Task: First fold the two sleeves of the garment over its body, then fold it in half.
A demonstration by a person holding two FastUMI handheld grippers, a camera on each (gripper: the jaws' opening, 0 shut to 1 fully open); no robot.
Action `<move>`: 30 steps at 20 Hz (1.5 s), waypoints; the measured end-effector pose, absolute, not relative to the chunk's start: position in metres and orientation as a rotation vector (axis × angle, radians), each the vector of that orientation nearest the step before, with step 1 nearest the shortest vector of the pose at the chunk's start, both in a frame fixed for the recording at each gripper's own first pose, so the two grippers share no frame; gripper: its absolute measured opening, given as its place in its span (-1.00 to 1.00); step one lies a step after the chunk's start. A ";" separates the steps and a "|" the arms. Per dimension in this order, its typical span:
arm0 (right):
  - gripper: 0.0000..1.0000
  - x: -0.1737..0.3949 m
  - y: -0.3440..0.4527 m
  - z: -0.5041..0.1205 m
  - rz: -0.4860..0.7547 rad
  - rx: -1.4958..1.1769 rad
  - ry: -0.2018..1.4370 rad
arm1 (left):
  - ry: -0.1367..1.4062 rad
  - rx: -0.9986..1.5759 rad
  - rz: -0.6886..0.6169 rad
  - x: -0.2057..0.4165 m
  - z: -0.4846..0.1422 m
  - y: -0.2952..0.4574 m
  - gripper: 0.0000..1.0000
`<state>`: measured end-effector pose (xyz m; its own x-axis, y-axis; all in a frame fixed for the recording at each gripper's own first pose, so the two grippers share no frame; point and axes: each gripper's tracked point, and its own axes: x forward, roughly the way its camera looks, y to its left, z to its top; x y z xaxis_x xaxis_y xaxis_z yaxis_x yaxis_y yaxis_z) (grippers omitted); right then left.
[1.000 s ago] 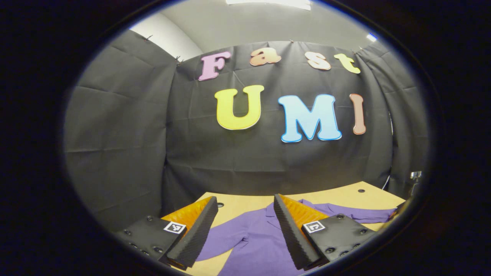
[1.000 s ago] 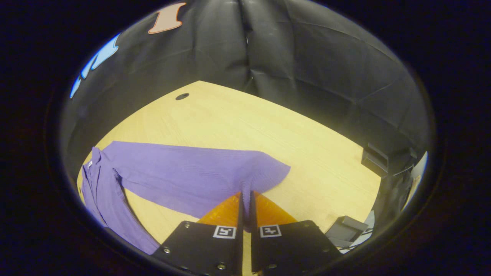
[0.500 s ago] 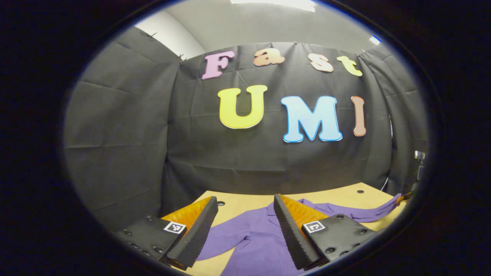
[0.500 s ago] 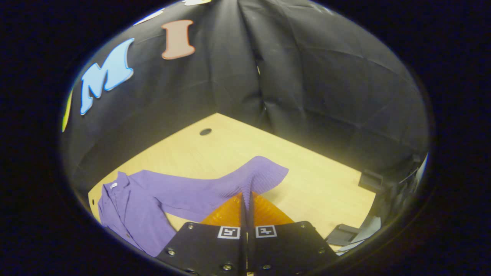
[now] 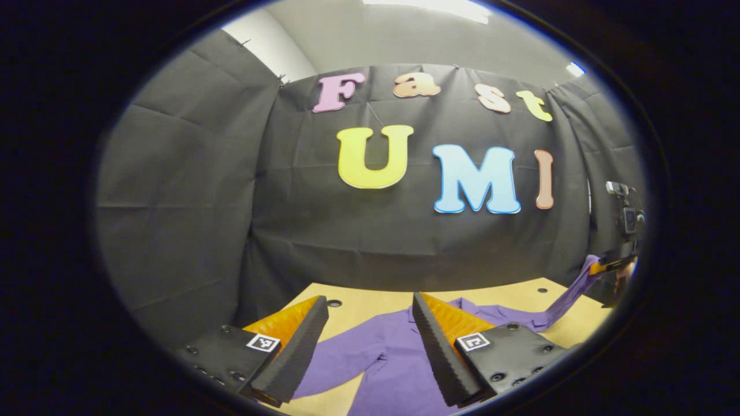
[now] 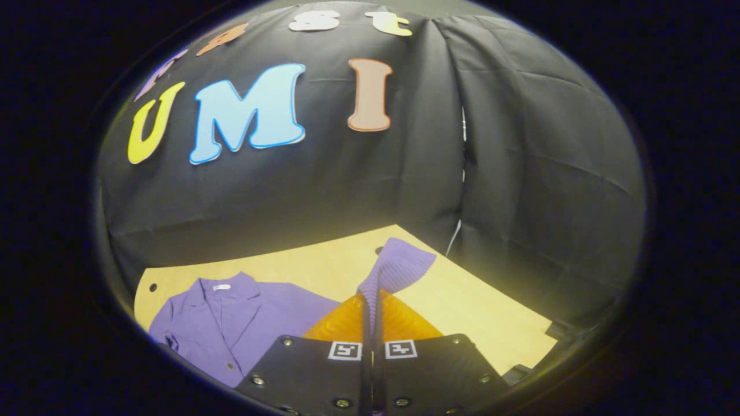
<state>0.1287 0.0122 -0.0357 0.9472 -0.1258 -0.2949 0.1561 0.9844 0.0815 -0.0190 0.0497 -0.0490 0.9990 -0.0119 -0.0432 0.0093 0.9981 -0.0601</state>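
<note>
A purple button-up shirt (image 6: 231,326) lies collar-up on the wooden table (image 6: 474,312), its body flat. My right gripper (image 6: 373,300) is shut on the cuff end of one sleeve (image 6: 399,268), which is lifted off the table and stands up between the fingers. In the left gripper view that lifted sleeve (image 5: 569,297) rises to the right gripper (image 5: 613,264) at the far right edge. My left gripper (image 5: 370,315) hangs open above the shirt (image 5: 381,352), near its other sleeve, holding nothing.
Black cloth walls close the table on the back and both sides. Small round holes (image 5: 334,303) mark the table's far corners. A camera on a stand (image 5: 627,214) sits at the right wall. Bare tabletop lies to the right of the shirt.
The right gripper has lifted the sleeve off the table and swung toward the shirt's body. The left gripper has stayed open and nearly still.
</note>
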 end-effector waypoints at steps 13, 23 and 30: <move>-0.99 0.171 0.213 -0.010 0.144 -0.173 0.245 | 0.079 -0.059 0.112 -0.048 -0.078 0.133 0.93; -0.99 0.172 0.349 -0.139 0.343 -0.443 0.431 | 0.103 -0.061 0.198 -0.063 -0.096 0.185 0.92; -0.94 0.168 0.384 -0.198 0.395 -0.599 0.509 | 0.127 -0.063 0.205 -0.061 -0.110 0.186 0.86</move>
